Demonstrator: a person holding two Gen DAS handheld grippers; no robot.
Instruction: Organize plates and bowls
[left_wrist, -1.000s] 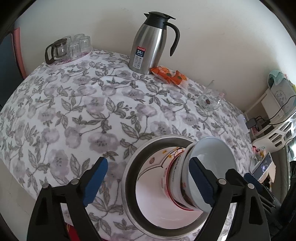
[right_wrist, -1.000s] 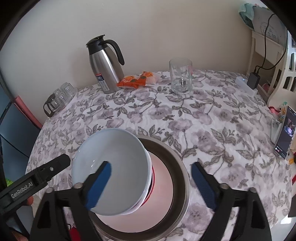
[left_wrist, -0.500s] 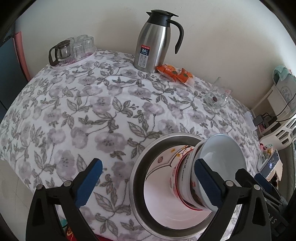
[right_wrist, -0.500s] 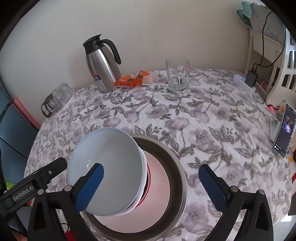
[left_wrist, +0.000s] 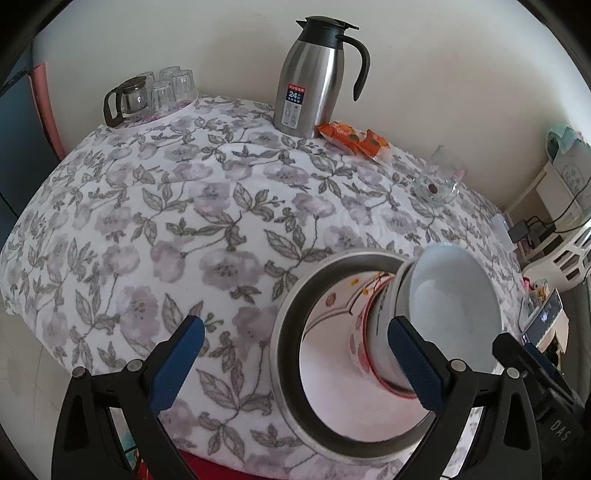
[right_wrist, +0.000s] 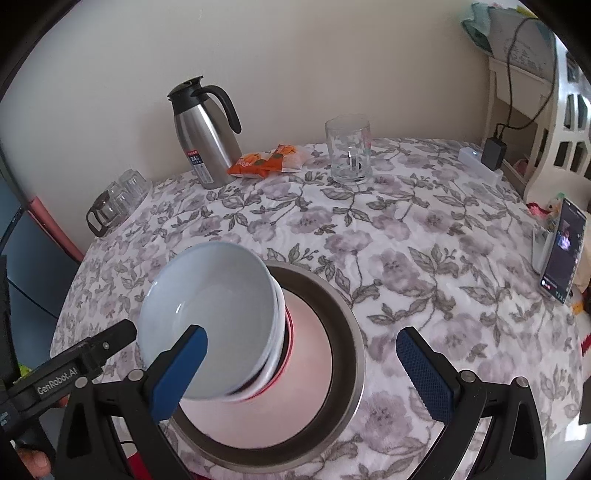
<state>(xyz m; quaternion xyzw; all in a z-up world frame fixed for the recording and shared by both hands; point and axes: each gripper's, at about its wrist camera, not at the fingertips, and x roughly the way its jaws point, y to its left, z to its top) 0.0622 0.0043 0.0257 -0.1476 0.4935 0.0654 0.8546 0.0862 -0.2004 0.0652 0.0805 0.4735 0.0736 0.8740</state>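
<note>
Steel flask (left_wrist: 309, 74) label reads "24"; left tool (left_wrist: 295, 363) and right tool (right_wrist: 301, 371) released.

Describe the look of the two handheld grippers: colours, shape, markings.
Both grippers, left gripper and right gripper, have black plastic frames with silver rivets and angled arms ending in textured blue pads. White lettering "GenRobot.AI" marks the left one's side.

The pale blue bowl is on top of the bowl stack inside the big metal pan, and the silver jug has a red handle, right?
Almost. The silver jug has a black handle, not a red one; the right wrist view shows it plainly. The rest holds: the pale blue bowl sits on top of the bowl stack inside the big metal pan.
</note>
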